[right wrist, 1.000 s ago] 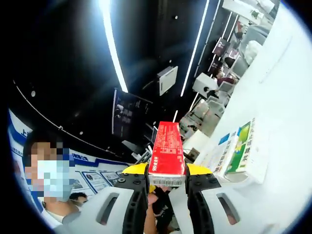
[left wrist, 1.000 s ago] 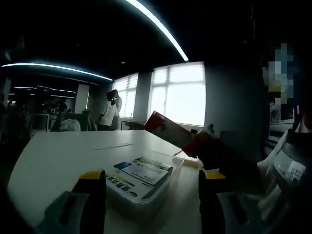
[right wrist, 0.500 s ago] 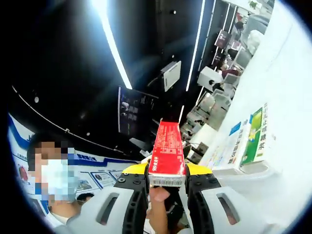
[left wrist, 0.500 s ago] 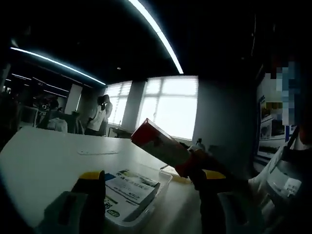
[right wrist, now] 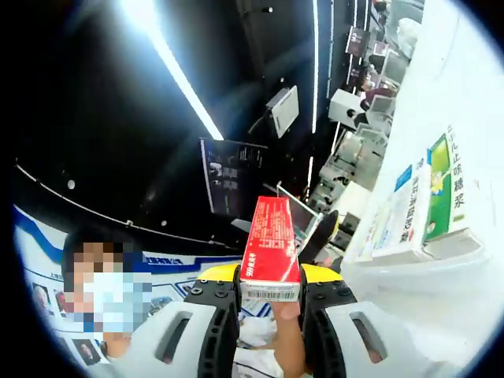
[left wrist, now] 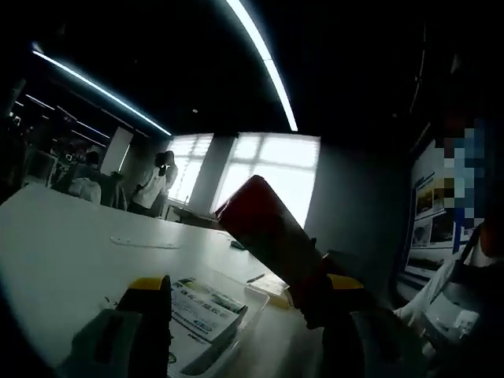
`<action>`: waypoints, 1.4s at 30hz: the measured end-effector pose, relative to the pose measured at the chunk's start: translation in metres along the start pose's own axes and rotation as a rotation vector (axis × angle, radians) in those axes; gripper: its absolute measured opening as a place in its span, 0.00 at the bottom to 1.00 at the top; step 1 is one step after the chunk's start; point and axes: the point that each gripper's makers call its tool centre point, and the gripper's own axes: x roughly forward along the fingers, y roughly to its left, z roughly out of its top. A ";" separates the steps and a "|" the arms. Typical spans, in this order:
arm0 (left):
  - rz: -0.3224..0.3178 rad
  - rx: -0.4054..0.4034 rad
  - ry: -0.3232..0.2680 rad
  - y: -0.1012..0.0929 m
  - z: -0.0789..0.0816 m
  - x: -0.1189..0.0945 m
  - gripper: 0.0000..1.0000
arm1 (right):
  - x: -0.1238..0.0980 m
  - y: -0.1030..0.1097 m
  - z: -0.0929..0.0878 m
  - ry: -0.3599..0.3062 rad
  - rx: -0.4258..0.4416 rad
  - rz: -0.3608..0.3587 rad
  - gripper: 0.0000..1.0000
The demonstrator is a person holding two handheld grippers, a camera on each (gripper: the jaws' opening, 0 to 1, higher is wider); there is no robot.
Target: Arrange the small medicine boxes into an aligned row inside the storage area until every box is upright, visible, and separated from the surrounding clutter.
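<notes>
Red box: a long red medicine carton (right wrist: 269,240) is clamped between the yellow-tipped jaws of the right gripper (right wrist: 269,285); in the right gripper view it points away from the camera, raised off the counter.
Writing on red box: small white print runs along its face, too fine to read; the near end shows a white panel with a barcode and what looks like "999".
Same box, left gripper view: the red carton (left wrist: 266,230) slants up to the left, dark against a bright window (left wrist: 272,177), with the right gripper (left wrist: 319,298) at its lower end.
Left gripper: its jaws (left wrist: 240,303) stand apart with nothing between them, hovering over the near edge of the tray.
Tray: a clear plastic tray (left wrist: 211,350) sits on the white counter (left wrist: 63,252); in the right gripper view its rim (right wrist: 441,246) lies to the right of the held carton.
Boxes in tray: a blue-and-white box (right wrist: 398,219) and a green box (right wrist: 442,185) lie flat side by side; both carry Chinese characters that I cannot make out. The left gripper view shows their tops (left wrist: 203,305) as white labels with blue and green patches.
Background: a person (left wrist: 153,185) stands by the window.
</notes>
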 end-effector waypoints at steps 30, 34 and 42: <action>-0.310 -0.218 -0.286 -0.053 0.040 0.003 0.31 | -0.003 0.032 0.026 0.041 0.204 0.143 0.28; -0.352 -0.236 -0.331 -0.060 0.047 0.000 0.19 | -0.006 0.033 0.038 -0.017 0.156 0.131 0.31; -0.363 -0.178 -0.351 -0.065 0.050 -0.004 0.15 | -0.010 0.038 0.045 -0.024 -0.025 0.095 0.31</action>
